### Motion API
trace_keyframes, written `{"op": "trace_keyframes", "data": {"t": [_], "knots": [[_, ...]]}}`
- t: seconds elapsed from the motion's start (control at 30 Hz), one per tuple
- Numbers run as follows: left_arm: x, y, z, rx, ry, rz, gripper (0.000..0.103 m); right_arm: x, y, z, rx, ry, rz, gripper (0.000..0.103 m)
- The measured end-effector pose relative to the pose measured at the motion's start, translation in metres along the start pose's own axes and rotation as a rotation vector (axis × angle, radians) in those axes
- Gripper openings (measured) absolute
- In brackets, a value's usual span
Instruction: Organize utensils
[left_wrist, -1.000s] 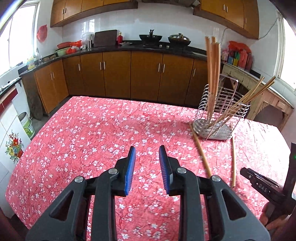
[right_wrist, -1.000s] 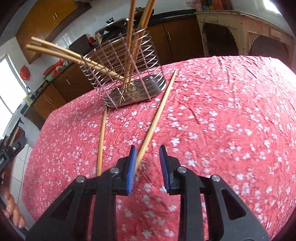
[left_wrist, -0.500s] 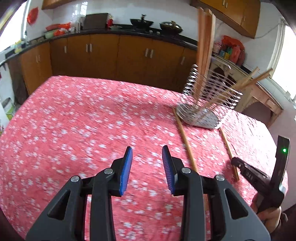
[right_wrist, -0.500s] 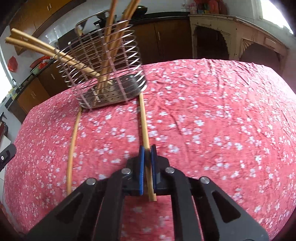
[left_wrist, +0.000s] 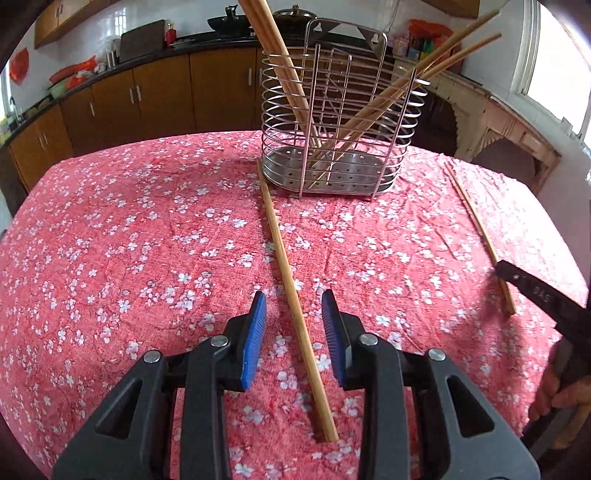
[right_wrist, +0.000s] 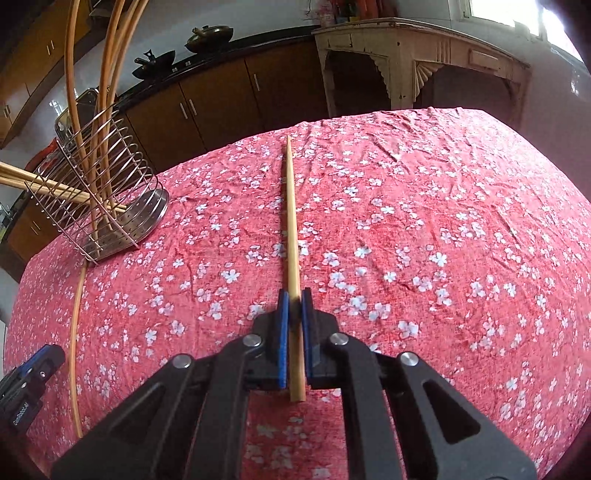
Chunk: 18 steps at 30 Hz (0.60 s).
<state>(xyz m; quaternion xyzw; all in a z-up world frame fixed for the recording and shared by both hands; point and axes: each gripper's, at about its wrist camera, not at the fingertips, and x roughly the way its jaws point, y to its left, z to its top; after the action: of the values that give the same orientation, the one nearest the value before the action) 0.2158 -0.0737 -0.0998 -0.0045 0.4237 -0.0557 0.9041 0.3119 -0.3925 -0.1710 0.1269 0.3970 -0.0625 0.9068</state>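
Red cloth with little white flowers covers the desk (left_wrist: 110, 229), and brown kitchen cupboards stand behind it. Straight ahead of the left gripper (left_wrist: 293, 332) stands a wire basket (left_wrist: 343, 110) with several chopsticks (left_wrist: 373, 107) already leaning inside, so part of the job looks done. Two more are left.

One loose chopstick (left_wrist: 291, 295) lies flat on the cloth between the blue pads of the left gripper. Those pads are spread and not touching it. Its far tip ends just beside the basket's foot.

The right gripper (right_wrist: 294, 332) is pressed together, pinching a second chopstick (right_wrist: 291, 229) near its thick end; the thin end points away toward the far edge of the desk. From this gripper the basket is ahead and off to the left.

I think the cloth between both grippers and the basket is bare, so there is room to move. The tall sticks lean out over the rim and could get bumped.
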Motion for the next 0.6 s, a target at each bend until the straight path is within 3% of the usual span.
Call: {"op": "trace_keyframes", "data": {"t": [0.3, 0.6], "knots": [[0.019, -0.004, -0.002, 0.033, 0.011, 0.128, 0.007, 0.000, 0.004, -0.002, -0.041, -0.004, 0.002, 0.008], [0.028, 0.054, 0.016, 0.008, 0.018, 0.220, 0.007, 0.003, 0.015, -0.002, -0.107, 0.005, 0.038, 0.008]]}}
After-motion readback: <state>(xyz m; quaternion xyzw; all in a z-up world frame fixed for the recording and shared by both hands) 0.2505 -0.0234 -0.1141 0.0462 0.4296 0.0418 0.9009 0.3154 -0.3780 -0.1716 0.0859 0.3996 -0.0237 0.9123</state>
